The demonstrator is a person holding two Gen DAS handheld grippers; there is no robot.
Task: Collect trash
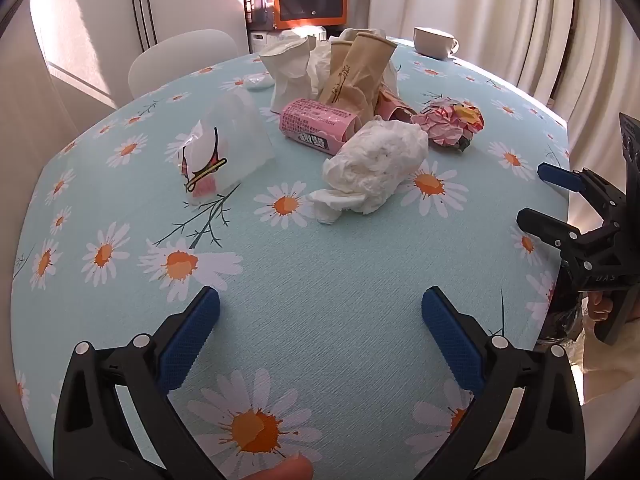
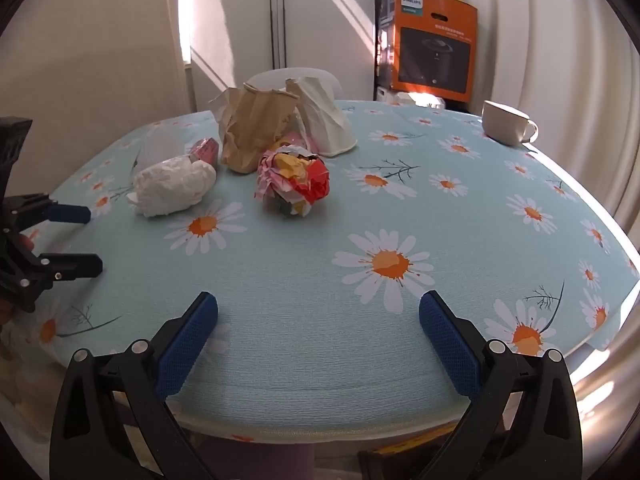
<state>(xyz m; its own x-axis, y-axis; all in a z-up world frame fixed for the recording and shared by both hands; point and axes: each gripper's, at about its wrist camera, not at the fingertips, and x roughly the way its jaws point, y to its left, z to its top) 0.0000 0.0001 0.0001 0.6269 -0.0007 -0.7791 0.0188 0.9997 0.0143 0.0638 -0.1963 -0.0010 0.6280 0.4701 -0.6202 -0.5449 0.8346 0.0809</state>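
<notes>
Both tools, the left gripper [image 1: 320,320] and right gripper [image 2: 318,320], hover wide apart and empty at the lower frame edge, likely poised to pick, while the trash—white crumpled tissue [image 1: 376,168], colourful wrapper ball [image 2: 294,182], crushed paper cups [image 1: 356,72]—clusters mid-table, upper centre.

- table [image 1: 320,288]: pale blue cloth, white daisies with orange centres
- crumpled tissue [image 1: 374,168]: white
- wrapper ball [image 2: 294,182]: pink, red, yellow
- roll [image 1: 316,126]: pink, perhaps bin bags
- paper cups [image 1: 360,68]: brown
- mug [image 2: 506,124]: cream
- tool pads [image 1: 188,340]: blue
</notes>
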